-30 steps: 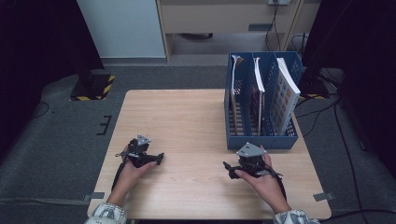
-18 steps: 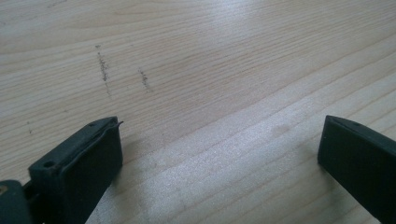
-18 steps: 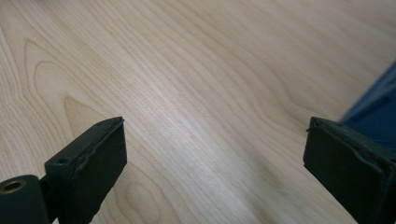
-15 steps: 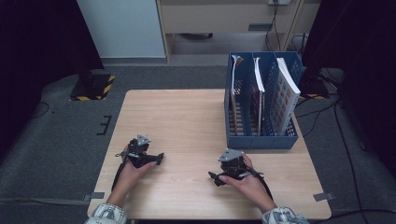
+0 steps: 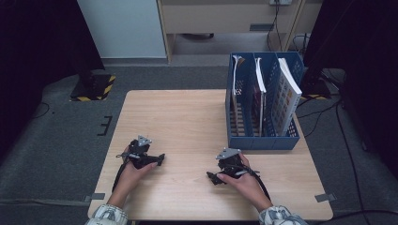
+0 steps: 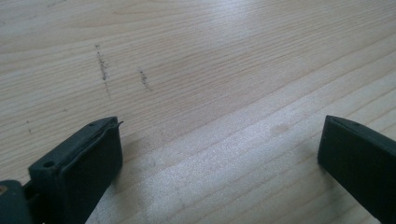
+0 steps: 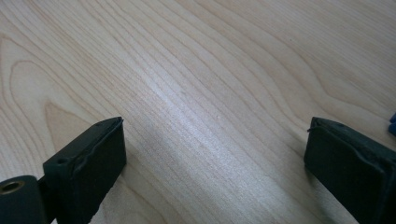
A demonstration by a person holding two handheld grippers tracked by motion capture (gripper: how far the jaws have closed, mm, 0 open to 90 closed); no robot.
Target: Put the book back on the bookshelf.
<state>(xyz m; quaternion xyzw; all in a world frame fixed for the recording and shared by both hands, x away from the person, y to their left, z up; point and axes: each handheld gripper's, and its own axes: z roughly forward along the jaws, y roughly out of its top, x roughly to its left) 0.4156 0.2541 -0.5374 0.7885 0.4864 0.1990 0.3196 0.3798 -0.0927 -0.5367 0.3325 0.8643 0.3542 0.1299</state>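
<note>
The blue plastic file rack [image 5: 263, 112] of upright books stands far-right on the pale wooden worktop [image 5: 187, 117] — just beyond the right hand-held gripper [image 5: 217, 176], the nearer one. Both it and the left hand-held gripper [image 5: 157, 161] gape wide, empty.

Smooth pale wood table [image 5: 187, 117]

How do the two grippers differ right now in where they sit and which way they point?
The left gripper lies near the table's left edge, pointing right; the right gripper sits nearer the blue file rack, pointing left. The left gripper lies slightly farther from the person than the right gripper. Both rest low over bare wood, jaws wide open, holding nothing.
</note>
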